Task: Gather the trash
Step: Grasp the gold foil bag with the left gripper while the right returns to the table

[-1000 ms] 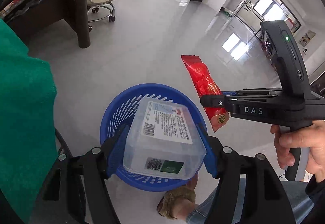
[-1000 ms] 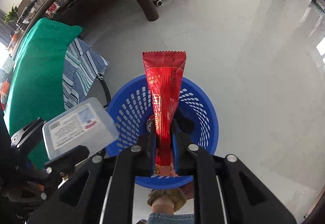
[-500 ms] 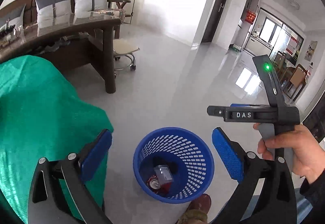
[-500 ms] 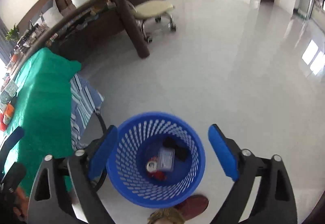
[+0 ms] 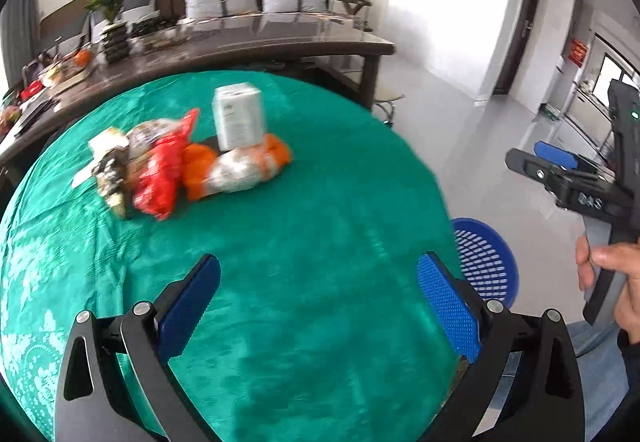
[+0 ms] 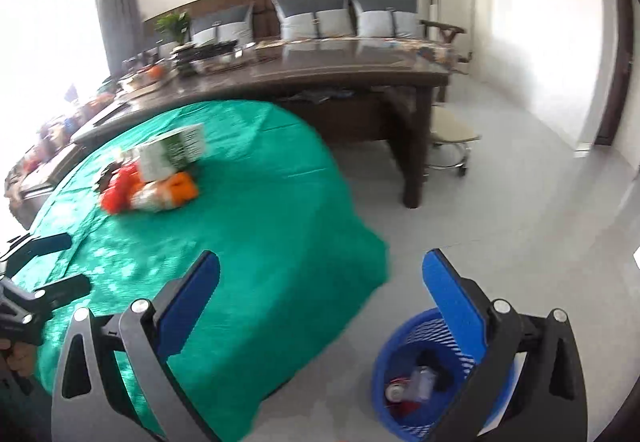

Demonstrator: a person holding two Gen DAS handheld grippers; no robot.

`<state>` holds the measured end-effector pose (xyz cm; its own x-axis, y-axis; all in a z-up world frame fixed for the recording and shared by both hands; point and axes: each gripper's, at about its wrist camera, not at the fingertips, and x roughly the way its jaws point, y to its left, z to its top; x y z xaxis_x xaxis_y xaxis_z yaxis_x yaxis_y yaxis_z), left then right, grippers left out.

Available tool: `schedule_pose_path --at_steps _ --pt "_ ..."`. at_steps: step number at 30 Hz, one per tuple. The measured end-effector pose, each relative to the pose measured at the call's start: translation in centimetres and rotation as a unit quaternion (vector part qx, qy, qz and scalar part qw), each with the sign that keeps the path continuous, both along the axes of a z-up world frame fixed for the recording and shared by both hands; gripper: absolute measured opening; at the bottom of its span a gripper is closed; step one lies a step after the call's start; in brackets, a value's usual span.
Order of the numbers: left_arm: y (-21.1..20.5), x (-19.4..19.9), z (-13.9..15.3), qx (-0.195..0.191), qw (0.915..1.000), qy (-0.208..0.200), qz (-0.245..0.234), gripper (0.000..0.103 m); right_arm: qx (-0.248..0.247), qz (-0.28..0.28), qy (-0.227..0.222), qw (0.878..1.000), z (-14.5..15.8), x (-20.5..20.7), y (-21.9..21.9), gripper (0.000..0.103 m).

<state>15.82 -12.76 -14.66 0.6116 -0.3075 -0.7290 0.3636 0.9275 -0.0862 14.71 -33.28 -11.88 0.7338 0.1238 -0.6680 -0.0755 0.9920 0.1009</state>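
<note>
Both grippers, left [image 5: 318,306] and right [image 6: 320,306], have swung from basket [image 6: 404,358] toward table [image 5: 320,234], jaws apart, empty.

Wide bare green tablecloth [image 5: 320,242] lies open ahead; only the trash heap [image 5: 188,165] blocks the far side
</note>
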Motion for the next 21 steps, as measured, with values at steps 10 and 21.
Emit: schedule_pose_path --at_steps 10,21 --pt "13.9 3.2 -1.6 0.028 0.9922 0.028 0.118 0.098 -0.046 0.107 0.059 0.991 -4.4 4.7 17.2 0.098" --pt "16.3 10.9 0.1 -0.022 0.9909 0.014 0.132 0.098 -0.069 0.111 0.090 0.987 -6.0 5.7 18.7 0.098"
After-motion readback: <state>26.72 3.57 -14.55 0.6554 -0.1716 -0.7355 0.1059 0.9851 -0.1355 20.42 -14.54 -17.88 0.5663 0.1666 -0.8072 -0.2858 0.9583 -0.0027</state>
